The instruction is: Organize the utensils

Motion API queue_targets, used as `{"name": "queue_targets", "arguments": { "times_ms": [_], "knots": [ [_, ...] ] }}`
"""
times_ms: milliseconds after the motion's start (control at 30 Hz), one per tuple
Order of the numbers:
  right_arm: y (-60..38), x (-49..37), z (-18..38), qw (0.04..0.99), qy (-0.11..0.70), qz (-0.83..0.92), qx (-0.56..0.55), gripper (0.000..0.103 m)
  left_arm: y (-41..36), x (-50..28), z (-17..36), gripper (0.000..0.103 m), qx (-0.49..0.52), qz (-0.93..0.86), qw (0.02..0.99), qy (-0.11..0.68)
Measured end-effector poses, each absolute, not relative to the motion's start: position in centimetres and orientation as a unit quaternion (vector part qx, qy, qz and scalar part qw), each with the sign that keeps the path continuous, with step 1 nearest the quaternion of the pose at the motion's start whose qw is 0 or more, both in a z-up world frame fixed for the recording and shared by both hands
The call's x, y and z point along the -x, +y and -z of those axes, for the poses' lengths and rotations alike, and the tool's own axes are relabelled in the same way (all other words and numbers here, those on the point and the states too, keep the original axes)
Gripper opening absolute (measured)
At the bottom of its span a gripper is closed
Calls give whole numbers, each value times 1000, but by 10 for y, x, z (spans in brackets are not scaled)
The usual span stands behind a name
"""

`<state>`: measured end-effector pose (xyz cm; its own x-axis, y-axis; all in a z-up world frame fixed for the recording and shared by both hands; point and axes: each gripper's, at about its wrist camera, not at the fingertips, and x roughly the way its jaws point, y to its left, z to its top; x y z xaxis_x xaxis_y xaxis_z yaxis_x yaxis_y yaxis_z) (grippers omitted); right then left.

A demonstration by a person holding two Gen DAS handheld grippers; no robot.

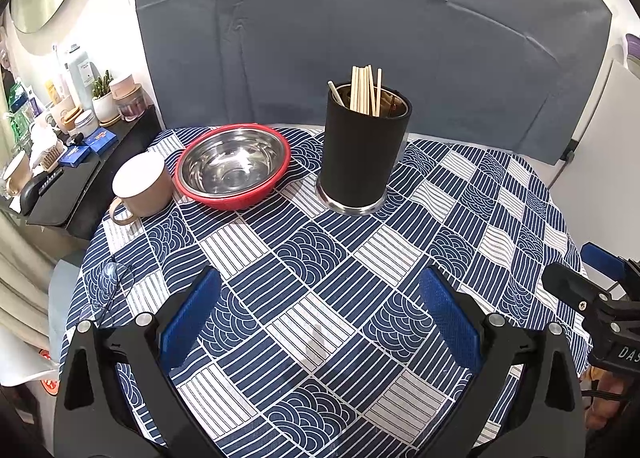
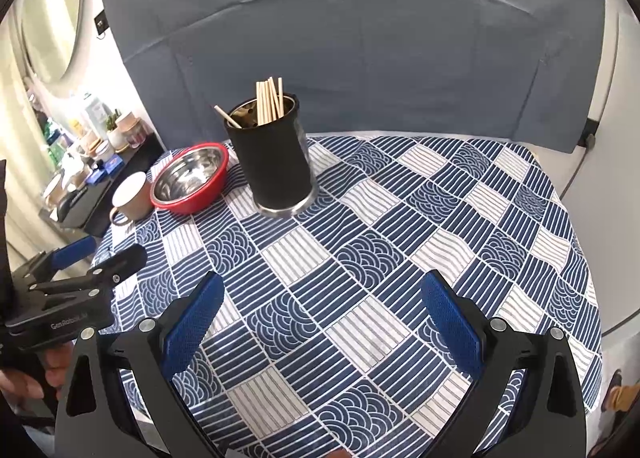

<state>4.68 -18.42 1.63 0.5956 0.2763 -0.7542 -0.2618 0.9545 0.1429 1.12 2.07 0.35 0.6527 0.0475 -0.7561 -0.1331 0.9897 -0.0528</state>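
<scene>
Left gripper (image 1: 320, 310) and right gripper (image 2: 322, 312) near table's front edge, jaws spread, empty. Beyond, toward back edge: black holder (image 1: 365, 156) upright, wooden chopsticks (image 1: 366, 90) standing vertical inside, tips up. Red-rimmed steel bowl (image 1: 234, 164) and mug (image 1: 142, 184) at back-left.

Both wrist views look forward and down over the table (image 1: 320, 242) from its near edge, side by side; both show the holder (image 1: 364, 150), bowl (image 1: 234, 166) and cup (image 1: 140, 184).
</scene>
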Motion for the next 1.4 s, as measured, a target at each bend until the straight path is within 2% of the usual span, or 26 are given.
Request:
{"name": "queue_targets", "arguments": {
  "times_ms": [1400],
  "knots": [
    [-192, -37, -15, 891, 429, -147, -21, 95, 13, -1, 1, 97, 47, -39, 905, 422]
  ]
}}
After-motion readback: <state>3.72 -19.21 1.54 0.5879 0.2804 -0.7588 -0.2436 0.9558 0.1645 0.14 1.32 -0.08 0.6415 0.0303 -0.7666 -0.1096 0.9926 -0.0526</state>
